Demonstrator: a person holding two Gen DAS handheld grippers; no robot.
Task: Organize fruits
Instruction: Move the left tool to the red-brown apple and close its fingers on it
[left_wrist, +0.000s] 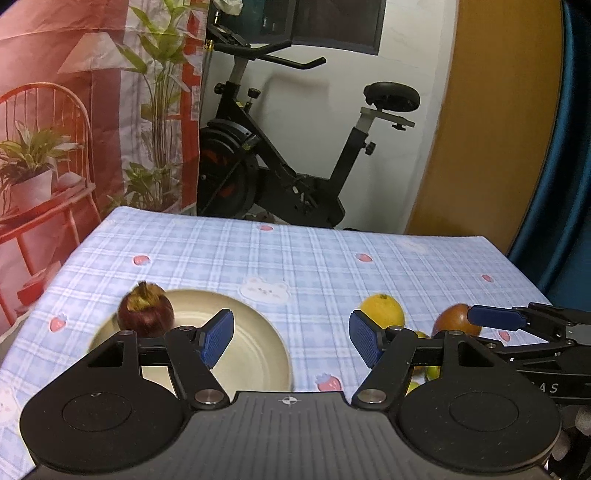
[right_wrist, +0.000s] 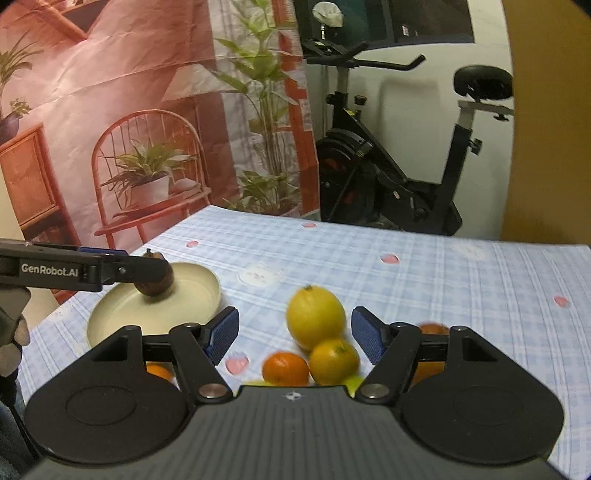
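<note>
1. A surface (left_wrist: 332, 266) covered by a blue checked cloth with strawberry prints is seen from two wrist cameras.
2. The left tongs (left_wrist: 291, 338) are spread wide, with nothing gripped between the blue pads.
3. A cream plate (left_wrist: 255, 332) is placed just ahead of the left tongs, slightly to their left.
4. A dark purple mangosteen (left_wrist: 146, 310) is seated on the far left rim area of the plate, apart from the left tongs.
5. The right tongs (right_wrist: 294, 332) are likewise spread wide and nothing is held.
6. A large yellow lemon (right_wrist: 314, 317) is seen just ahead of the right tongs, between the lines of the two pads but not touched by them.
7. A yellow-orange citrus (right_wrist: 332, 362) and an orange tangerine (right_wrist: 285, 368) are clustered close in front of the lemon, nearer the tongs' base.
8. A reddish fruit (left_wrist: 456, 319) is found beside the lemon, next to the right tongs' tip.
9. An exercise bike (left_wrist: 288, 155) is visible behind the surface.
</note>
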